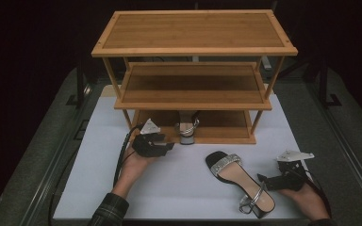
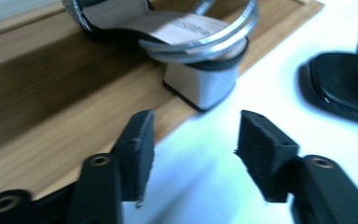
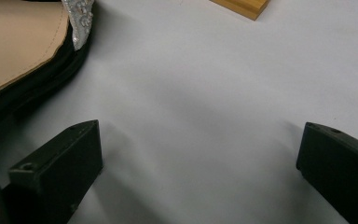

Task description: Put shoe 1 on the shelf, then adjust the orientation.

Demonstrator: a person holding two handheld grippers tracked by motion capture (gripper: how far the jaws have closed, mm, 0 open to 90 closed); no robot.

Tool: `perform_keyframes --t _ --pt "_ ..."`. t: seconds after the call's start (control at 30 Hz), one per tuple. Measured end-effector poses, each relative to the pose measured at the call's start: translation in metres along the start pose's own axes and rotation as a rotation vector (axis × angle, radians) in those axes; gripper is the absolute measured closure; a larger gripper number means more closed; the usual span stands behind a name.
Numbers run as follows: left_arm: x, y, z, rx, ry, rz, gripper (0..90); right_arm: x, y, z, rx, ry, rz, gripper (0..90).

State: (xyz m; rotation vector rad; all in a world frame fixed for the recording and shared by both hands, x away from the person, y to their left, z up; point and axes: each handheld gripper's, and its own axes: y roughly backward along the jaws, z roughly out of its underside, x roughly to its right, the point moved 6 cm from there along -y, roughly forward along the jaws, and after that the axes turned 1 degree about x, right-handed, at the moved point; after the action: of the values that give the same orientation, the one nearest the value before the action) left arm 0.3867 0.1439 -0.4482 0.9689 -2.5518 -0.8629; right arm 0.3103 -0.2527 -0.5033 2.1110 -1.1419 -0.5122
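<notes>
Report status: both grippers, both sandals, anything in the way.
Left gripper open, facing the heel of the sandal on the bottom shelf. Right gripper open, empty, beside the sandal on the table. Nothing between jaws and shoes.

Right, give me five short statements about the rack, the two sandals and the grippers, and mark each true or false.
1. One sandal stands on the rack's bottom shelf. True.
2. The other sandal lies on the top shelf. False: it lies on the white table.
3. The left gripper is open. True.
4. The right gripper clamps a heel. False: it is open, with nothing between its jaws.
5. The middle shelf is bare. True.
</notes>
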Motion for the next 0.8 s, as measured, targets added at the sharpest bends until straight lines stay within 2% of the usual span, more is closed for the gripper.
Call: perform_keyframes --t 0.13,0.4,0.5,0.67,0.77,0.8 --pt "0.003 0.009 0.006 -0.027 -0.018 0.007 34.6 0.000 0.000 0.000 0.001 0.002 0.000 0.0" --pt "0.002 0.034 0.029 -0.076 -0.041 -0.022 18.6 0.000 0.000 0.000 0.000 0.004 0.003 0.0" --pt "-0.001 0.045 0.041 -0.086 -0.048 -0.048 16.2 0.000 0.000 0.000 -0.001 0.004 0.003 0.0" --pt "-0.005 0.055 0.056 -0.107 -0.042 -0.066 13.5 -0.001 0.000 0.000 -0.006 -0.001 0.005 0.0" --pt "-0.011 0.065 0.071 -0.131 -0.045 -0.090 13.1 -0.001 0.003 -0.003 -0.044 -0.007 0.011 6.7" --pt "-0.011 0.065 0.071 -0.131 -0.045 -0.090 13.1 -0.001 0.003 -0.003 -0.044 -0.007 0.011 6.7"
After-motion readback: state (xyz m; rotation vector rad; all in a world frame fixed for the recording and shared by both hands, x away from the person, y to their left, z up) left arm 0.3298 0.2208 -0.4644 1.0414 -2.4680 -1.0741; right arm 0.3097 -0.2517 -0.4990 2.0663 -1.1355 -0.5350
